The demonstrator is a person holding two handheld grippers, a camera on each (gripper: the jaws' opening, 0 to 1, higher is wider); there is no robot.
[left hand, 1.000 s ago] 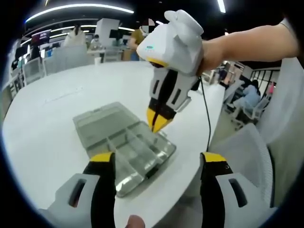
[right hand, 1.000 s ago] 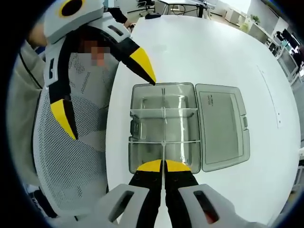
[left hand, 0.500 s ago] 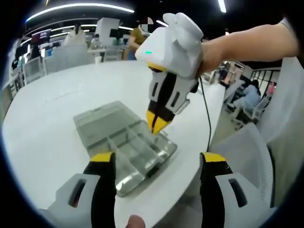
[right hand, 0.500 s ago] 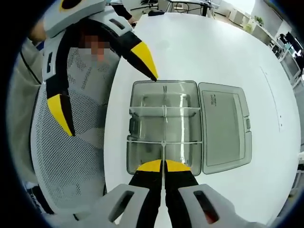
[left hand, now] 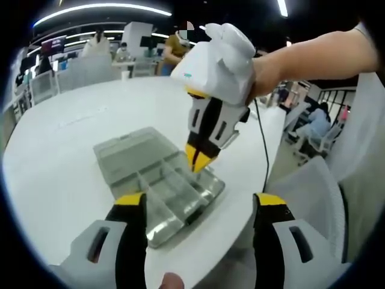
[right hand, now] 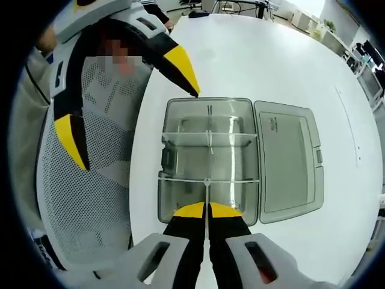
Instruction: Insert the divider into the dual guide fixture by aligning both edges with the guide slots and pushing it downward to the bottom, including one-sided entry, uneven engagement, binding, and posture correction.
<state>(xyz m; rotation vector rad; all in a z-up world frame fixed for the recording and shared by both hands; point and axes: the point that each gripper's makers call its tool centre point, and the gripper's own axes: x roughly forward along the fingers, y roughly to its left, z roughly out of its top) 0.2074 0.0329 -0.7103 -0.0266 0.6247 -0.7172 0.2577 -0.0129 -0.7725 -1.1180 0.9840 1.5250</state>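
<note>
A clear plastic compartment box (right hand: 180, 158) lies on the white table (right hand: 252, 54), its lid (right hand: 289, 159) folded open flat beside it. My right gripper (right hand: 207, 208) is shut on a thin clear divider (right hand: 206, 191), seen edge-on and pointing down into the box between its cross walls. In the left gripper view the right gripper (left hand: 198, 164) hangs tip-down over the box (left hand: 153, 180), held by a person's hand. My left gripper (left hand: 200, 202) stands wide open with nothing between its fingers, a little off the box's near end; it also appears open (right hand: 138, 131) beside the table edge.
A white mesh chair (right hand: 90, 198) stands at the table's edge next to the box (left hand: 313, 198). A black cable (left hand: 263, 150) hangs from the right gripper. Desks and people fill the far background (left hand: 120, 54).
The right gripper has come down slightly toward the box with the divider. The left gripper has stayed open and nearly still.
</note>
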